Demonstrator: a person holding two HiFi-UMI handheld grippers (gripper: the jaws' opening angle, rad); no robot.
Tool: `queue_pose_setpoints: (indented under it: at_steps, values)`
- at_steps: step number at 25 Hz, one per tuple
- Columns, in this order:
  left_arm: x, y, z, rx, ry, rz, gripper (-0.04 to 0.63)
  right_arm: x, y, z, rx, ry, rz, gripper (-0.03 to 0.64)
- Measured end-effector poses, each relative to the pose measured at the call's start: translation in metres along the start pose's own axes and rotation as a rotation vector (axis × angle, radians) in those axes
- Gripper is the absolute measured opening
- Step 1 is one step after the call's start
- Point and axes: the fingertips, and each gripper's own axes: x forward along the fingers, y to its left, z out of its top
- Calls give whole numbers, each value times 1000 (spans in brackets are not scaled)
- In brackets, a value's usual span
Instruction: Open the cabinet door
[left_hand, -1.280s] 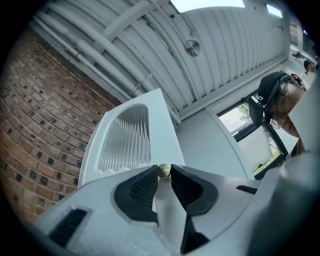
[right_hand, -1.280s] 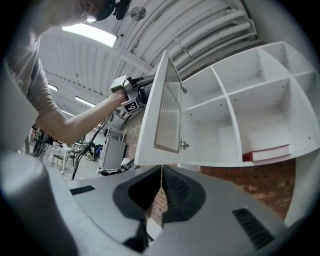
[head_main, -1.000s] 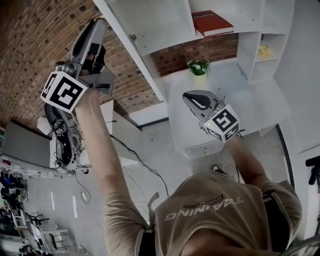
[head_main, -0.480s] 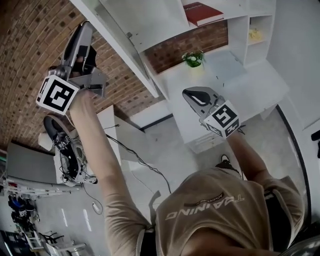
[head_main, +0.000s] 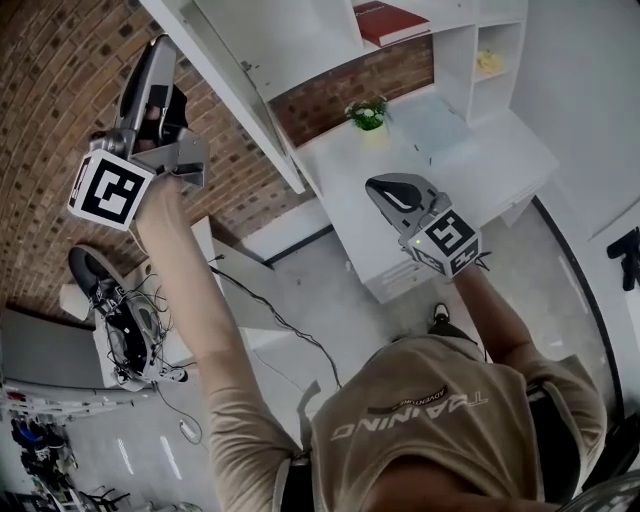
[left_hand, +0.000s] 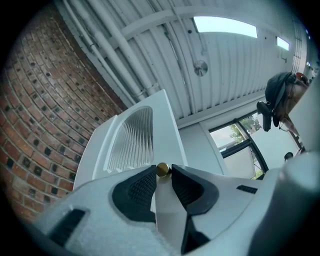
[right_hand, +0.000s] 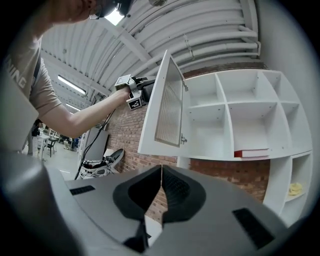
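The cabinet door (left_hand: 132, 140) stood swung well out from the white cabinet (right_hand: 240, 115), hinged on one edge, with its ribbed panel (right_hand: 169, 102) facing away from the open compartment. Its small brass knob (left_hand: 162, 169) sat right between the jaws of the left gripper (left_hand: 162, 173), at their very tips; the jaws were closed down onto it, one dark pad touching each side of the knob. Beyond those jaws the door's front face rose away, with the brick wall (left_hand: 35, 100) off to their left. In the head view the left gripper (head_main: 165, 50) was raised high on an outstretched arm (head_main: 195, 300), its jaws up against the free edge of the door (head_main: 235, 95).

The right gripper (right_hand: 161, 172) held nothing: its jaws were pressed fully together, pad against pad. Ahead of and above these jaws hung the open door, with the left gripper (right_hand: 134, 95) at its far edge. To the right of the jaws a red book (right_hand: 255, 153) lay flat on a cabinet shelf. In the head view the right gripper (head_main: 385, 190) hung low, well apart from the door, with a potted plant (head_main: 367, 113) on the white tabletop (head_main: 470, 150) beyond its jaws
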Motion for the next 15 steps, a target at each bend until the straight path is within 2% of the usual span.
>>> queue_pose_setpoints:
  at_steps: [4, 9, 10, 15]
  values:
    - [-3, 2, -9, -65, -16, -24, 75, -4, -3, -2, -19, 39, 0, 14]
    - [-31, 8, -39, 40, 44, 100, 54, -1, -1, 1, -25, 44, 10, 14]
    - [-38, 8, -46, 49, 51, 121, 28, 1, 0, 0, -24, 46, 15, 14]
    - [-75, 7, -102, 78, 160, 226, 9, 4, 8, -5, -24, 56, 59, 14]
